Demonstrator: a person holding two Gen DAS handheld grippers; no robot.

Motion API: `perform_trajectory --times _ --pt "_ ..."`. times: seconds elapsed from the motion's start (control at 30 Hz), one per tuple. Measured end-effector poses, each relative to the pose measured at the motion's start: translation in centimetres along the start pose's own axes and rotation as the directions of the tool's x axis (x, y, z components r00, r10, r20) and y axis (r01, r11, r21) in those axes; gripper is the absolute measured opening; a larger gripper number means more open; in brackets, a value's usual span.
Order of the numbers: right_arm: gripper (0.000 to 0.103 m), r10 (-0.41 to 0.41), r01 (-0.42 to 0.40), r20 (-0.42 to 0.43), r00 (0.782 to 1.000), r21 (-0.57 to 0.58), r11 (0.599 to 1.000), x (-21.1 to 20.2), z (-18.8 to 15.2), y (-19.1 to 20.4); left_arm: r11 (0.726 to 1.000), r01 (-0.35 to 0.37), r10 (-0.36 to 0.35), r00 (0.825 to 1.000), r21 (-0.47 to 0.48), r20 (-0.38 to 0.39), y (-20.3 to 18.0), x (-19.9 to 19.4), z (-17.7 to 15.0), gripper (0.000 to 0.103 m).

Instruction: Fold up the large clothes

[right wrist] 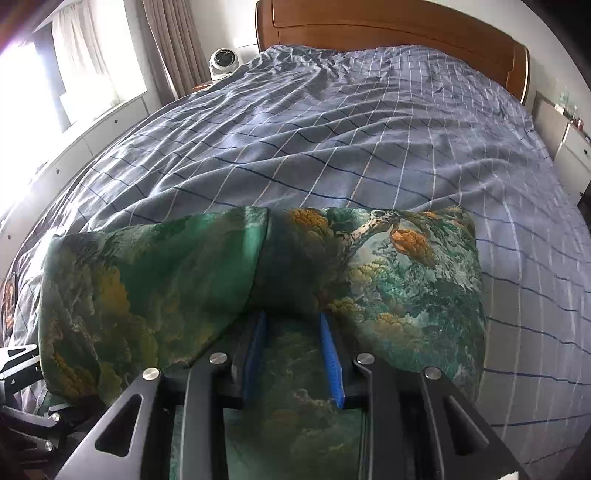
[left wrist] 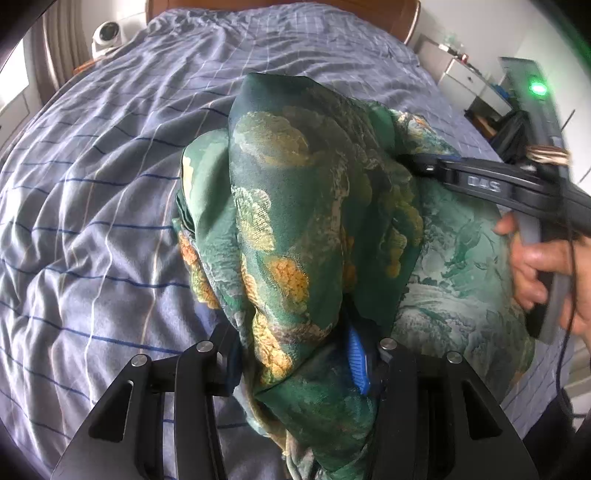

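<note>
Green flowered garment [left wrist: 295, 229] bunched and lifted near the bed's [left wrist: 92, 221] near edge, over the checked blue cover. Left gripper [left wrist: 299, 354] clamped on a thick fold, blue pad [left wrist: 356, 354] against cloth. Right gripper [right wrist: 295, 354] narrow, cloth gathered between its pads [right wrist: 330, 358], hand [left wrist: 543, 269] on its handle. Farther off, wooden headboard [right wrist: 388, 26], white camera [right wrist: 223, 61] far left.

The only lettering is on the black arm of the right gripper [left wrist: 424, 166] in the left wrist view: raised characters (too blurred to make out for certain) just above the person's hand [left wrist: 535, 266]. Nothing else carries text.
</note>
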State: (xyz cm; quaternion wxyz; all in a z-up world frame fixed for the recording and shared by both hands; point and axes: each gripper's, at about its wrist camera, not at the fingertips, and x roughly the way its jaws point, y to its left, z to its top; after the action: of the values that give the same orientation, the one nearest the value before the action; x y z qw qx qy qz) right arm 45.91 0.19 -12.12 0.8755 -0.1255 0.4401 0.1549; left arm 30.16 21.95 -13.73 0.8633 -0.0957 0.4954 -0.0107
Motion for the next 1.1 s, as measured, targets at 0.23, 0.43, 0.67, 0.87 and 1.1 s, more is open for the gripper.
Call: perform_trajectory --times 0.23,0.43,0.67,0.87,1.1 --pt "0.031 0.114 -0.107 0.089 0.990 -0.076 0.991 -9.4 -6.1 2.1 0.999 0.030 -0.030 1.000 -0.012 -0.003 0.6 0.3 0.1 0.047" --pt "0.031 0.087 -0.082 0.094 0.992 -0.059 0.995 -12.8 -15.6 2.7 0.998 0.057 -0.057 0.998 -0.029 -0.011 1.4 0.6 0.1 0.049" --pt "0.029 0.036 -0.035 0.041 0.999 -0.041 0.999 -8.1 -15.8 3.1 0.999 0.011 -0.012 1.000 -0.031 -0.023 1.1 0.9 0.2 0.050" --pt "0.056 0.081 -0.080 0.076 0.994 -0.021 0.997 -12.9 -15.3 2.3 0.996 0.044 -0.044 0.999 -0.083 0.000 1.5 -2.8 1.3 0.068" --pt "0.075 0.126 -0.150 0.188 0.974 0.121 0.981 -19.1 -15.8 -4.1 0.957 0.242 -0.239 0.970 -0.161 0.041 4.4 -7.9 2.5 0.092"
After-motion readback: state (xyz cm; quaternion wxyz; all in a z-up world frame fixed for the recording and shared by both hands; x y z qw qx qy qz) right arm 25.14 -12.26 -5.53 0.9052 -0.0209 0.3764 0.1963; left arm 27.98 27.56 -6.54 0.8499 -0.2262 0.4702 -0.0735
